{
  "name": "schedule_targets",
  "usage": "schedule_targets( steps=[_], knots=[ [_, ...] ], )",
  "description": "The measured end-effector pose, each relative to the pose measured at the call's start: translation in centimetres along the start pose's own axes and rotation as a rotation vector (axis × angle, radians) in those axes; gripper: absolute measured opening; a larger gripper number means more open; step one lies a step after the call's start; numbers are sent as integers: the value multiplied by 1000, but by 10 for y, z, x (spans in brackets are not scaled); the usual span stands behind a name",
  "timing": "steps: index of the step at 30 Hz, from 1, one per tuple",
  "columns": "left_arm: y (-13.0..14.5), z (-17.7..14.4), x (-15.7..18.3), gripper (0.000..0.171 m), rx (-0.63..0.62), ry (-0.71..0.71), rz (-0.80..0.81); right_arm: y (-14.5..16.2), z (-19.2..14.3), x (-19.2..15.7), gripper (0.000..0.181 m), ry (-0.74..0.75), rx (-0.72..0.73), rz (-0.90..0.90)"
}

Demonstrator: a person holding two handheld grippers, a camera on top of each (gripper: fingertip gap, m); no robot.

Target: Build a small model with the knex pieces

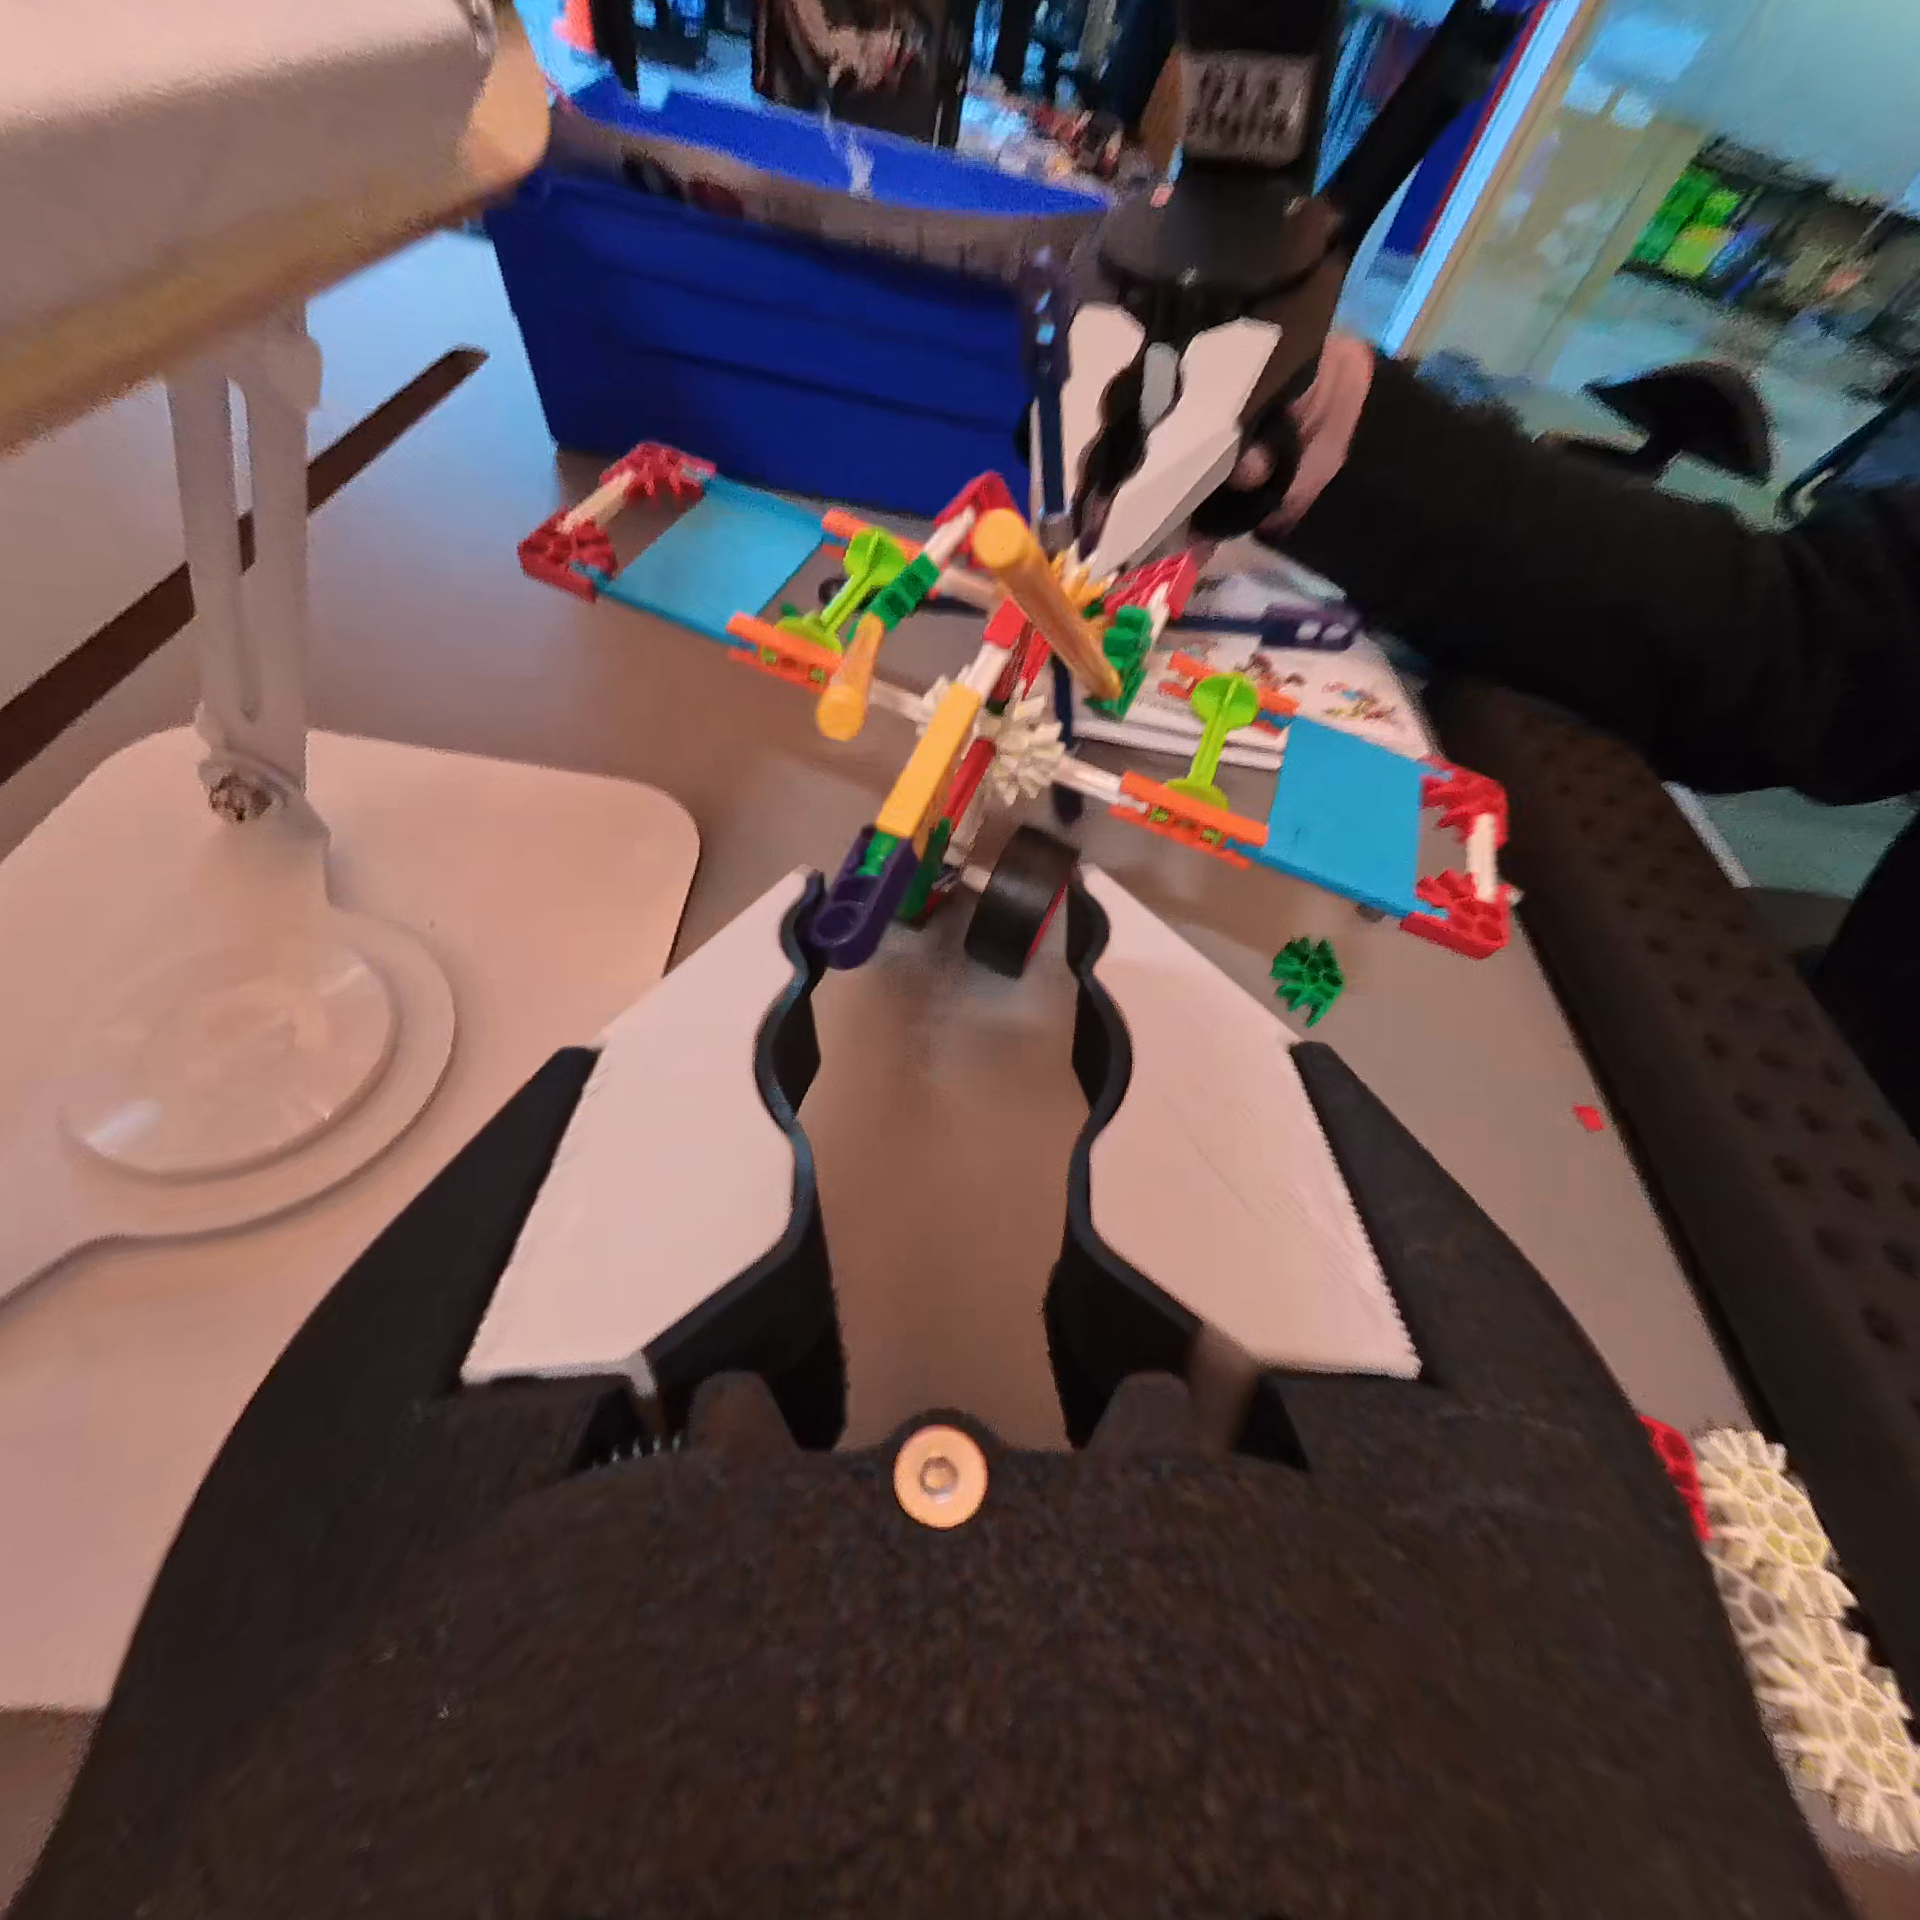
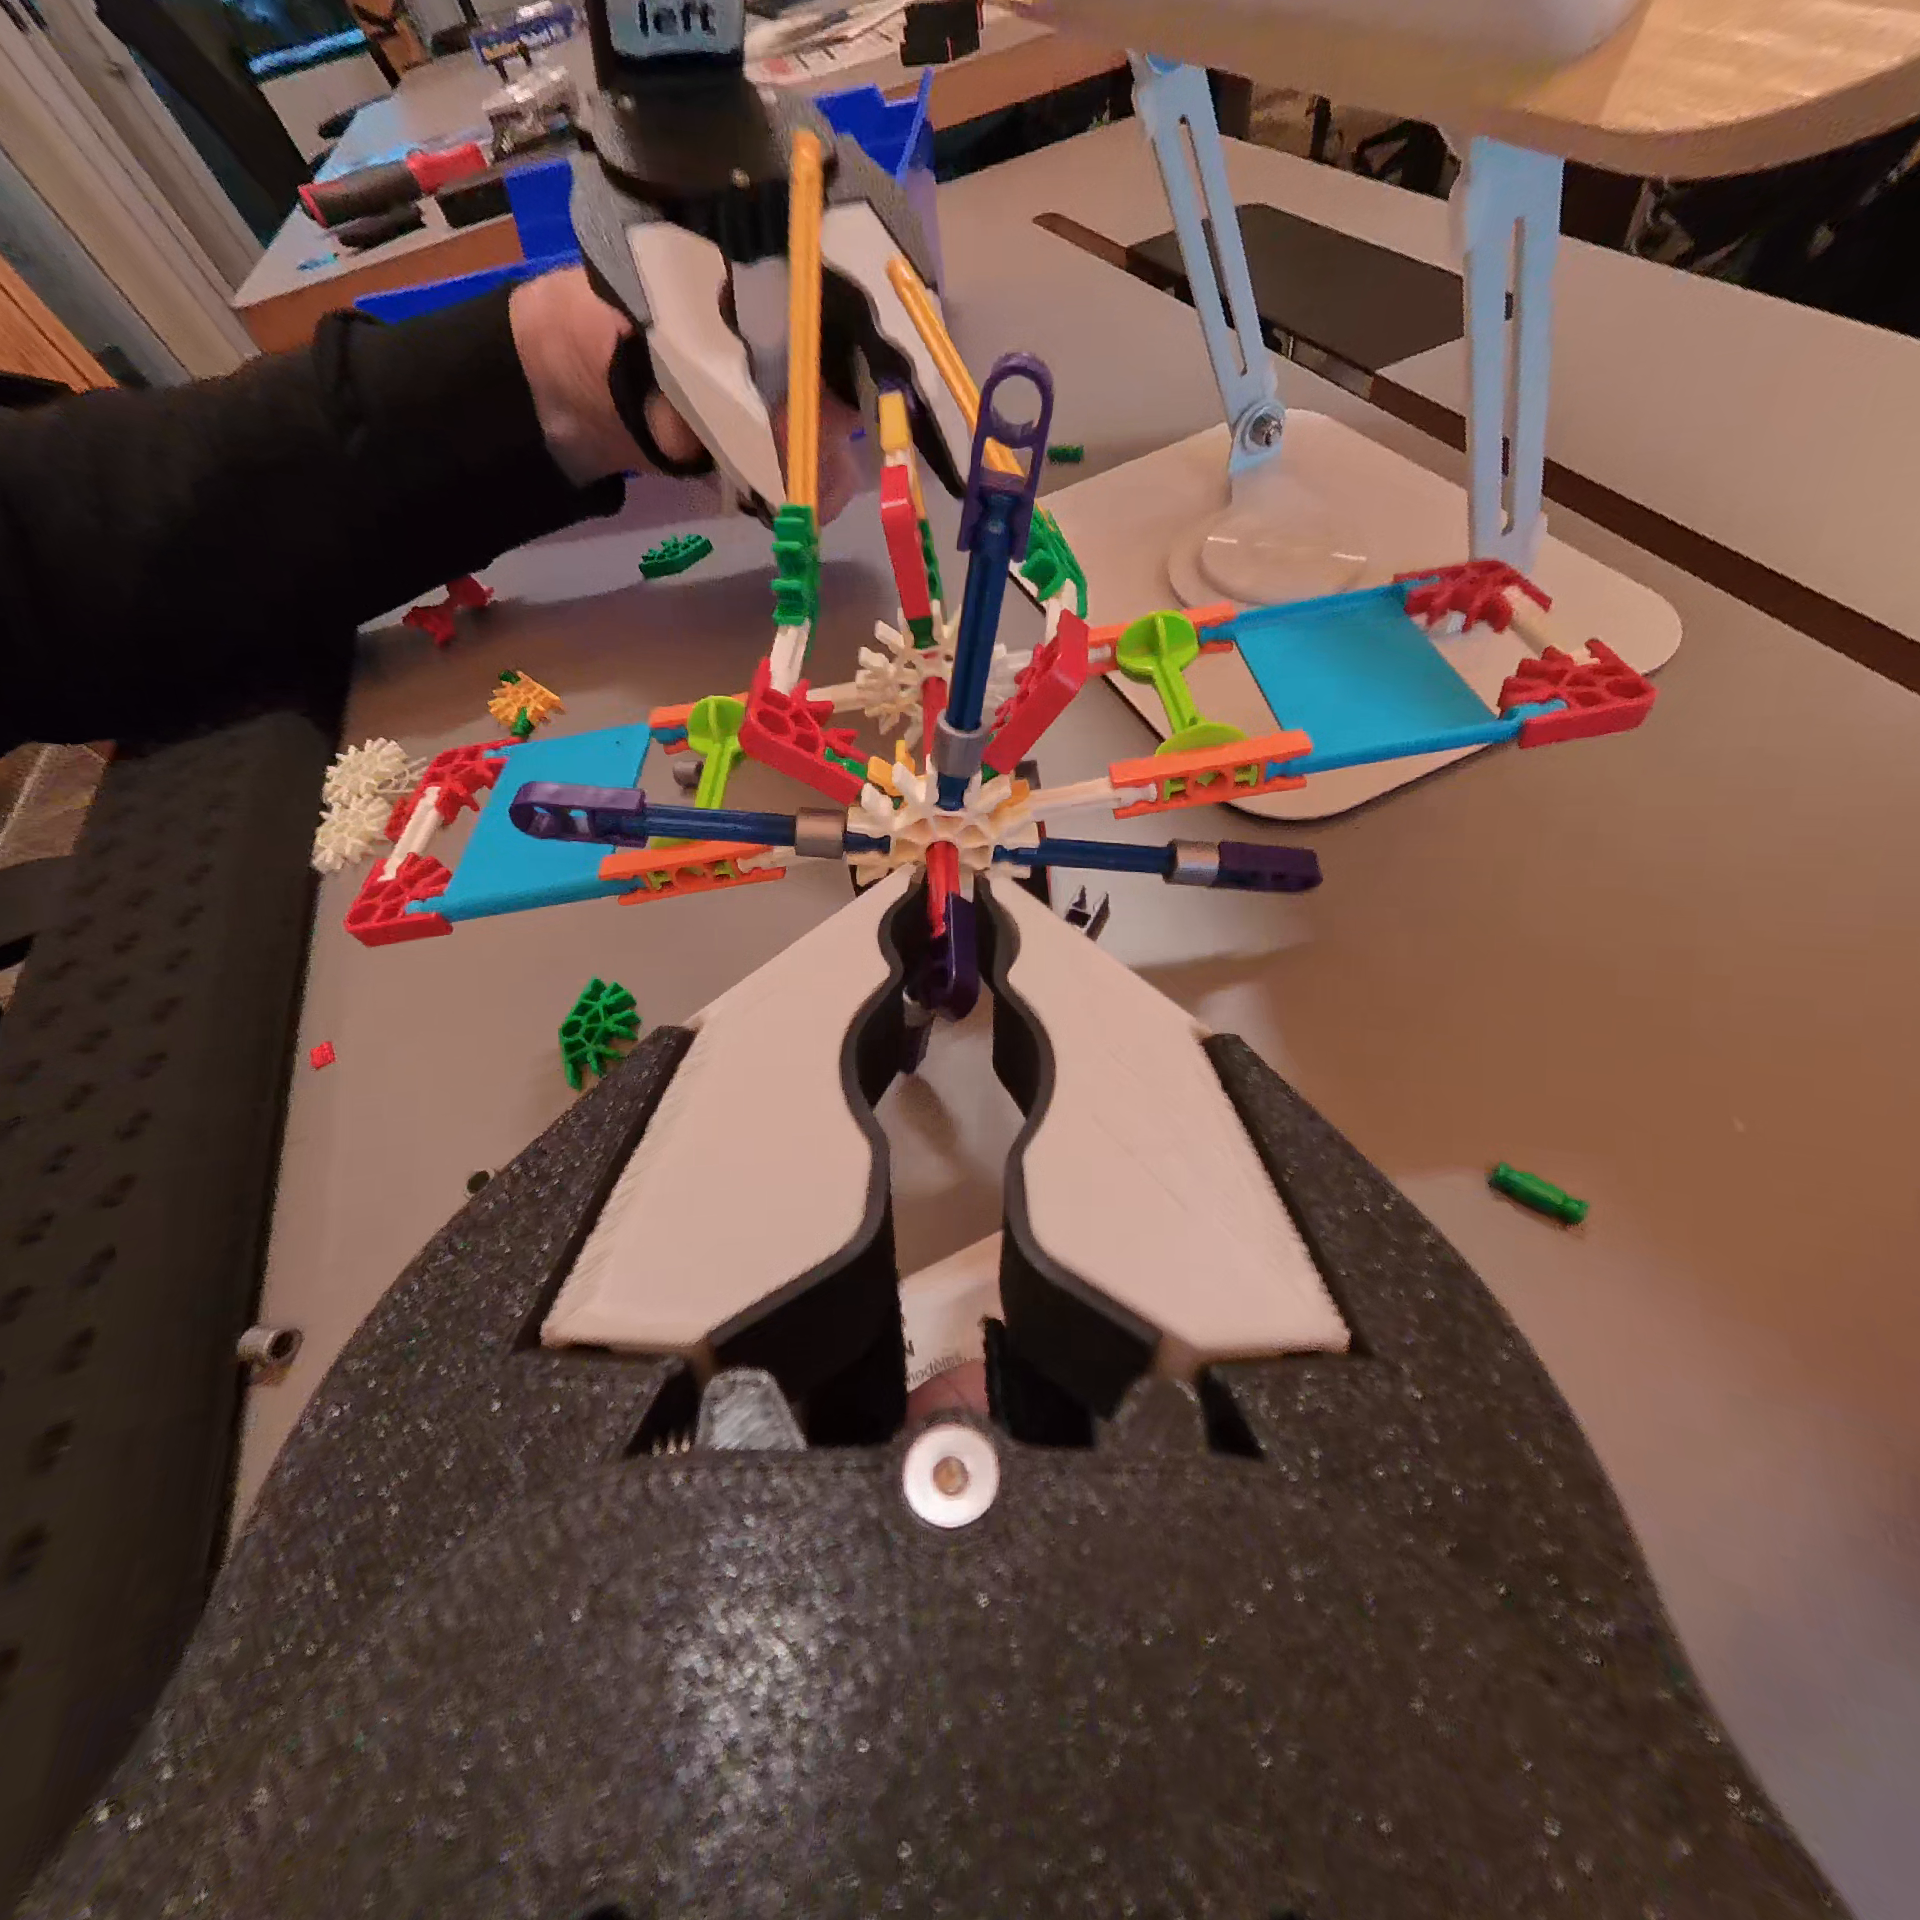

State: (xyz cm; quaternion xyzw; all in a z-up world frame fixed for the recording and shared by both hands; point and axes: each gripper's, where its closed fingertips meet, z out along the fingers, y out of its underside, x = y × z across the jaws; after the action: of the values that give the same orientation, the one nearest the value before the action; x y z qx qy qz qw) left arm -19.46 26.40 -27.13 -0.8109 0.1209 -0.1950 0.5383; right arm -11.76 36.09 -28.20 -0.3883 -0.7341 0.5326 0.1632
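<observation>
- Toy model (image 1: 997, 675) of coloured rods and connectors in the middle of the bench (image 1: 468, 644), with both grippers at it from opposite ends.
- Left gripper (image 1: 940, 914) at the near end of the model in its own view: jaws spread wide, nothing pinched. One tip touching a purple end piece (image 1: 852, 914), the other just beside a black wheel (image 1: 1013, 904).
- Right gripper (image 2: 940, 904) at the rotor end: jaws pressed nearly together, pinching a purple connector (image 2: 945, 966) on a red rod below the white hub (image 2: 940, 826).
- Edges: bench edge on the side of the black perforated surface (image 1: 1714, 1039), with one blue wing of the model near this edge. On the other side, the other wing over the corner of the flat base of a white stand (image 1: 260, 727).
- Open room: bare bench between the fingers of the left gripper and in front of the stand base. In the right wrist view, a wide bare area of bench to the right of the gripper, with only a small green rod (image 2: 1538, 1195) on it.
- Only in the left wrist view: a blue bin (image 1: 779, 343) behind the model and a printed booklet (image 1: 1226, 707) under the far wing.
- Only in the right wrist view: three blue blades with purple tips around the hub, and two long yellow rods across the left gripper.
- In both views: a loose green connector (image 1: 1307, 977) near the bench edge and a heap of white connectors (image 1: 1787, 1558) nearby.
</observation>
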Motion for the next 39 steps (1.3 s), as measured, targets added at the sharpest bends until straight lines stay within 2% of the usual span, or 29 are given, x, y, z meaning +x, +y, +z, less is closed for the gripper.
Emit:
schedule_targets(
  steps=[5, 7, 19, 25, 29, 34, 39],
  knots=[
    [-9, -5, 9, 17, 53, 55, 17, 7, 3, 2, 9, 0, -34, 10],
    [-12, -6, 12, 12, 60, 55, 32, 10, 5, 2, 9, 3, -47, 8],
    [-20, -6, 16, 11, 71, 35, -12, 19, 14, 6, 10, 3, -91, 52],
    [-27, -3, 14, 11, 51, 7, -140, 25, 18, 5, 10, 1, -123, 61],
    [-28, -7, 18, 10, 43, 18, -167, 24, 22, 2, 10, -9, -128, 59],
    [-18, -17, 26, 11, -19, 11, -122, 22, 29, -2, 11, -16, -129, 49],
    [-13, -22, 33, 16, -23, 42, -110, 25, 29, -1, 16, 11, -161, 16]
  ],
)
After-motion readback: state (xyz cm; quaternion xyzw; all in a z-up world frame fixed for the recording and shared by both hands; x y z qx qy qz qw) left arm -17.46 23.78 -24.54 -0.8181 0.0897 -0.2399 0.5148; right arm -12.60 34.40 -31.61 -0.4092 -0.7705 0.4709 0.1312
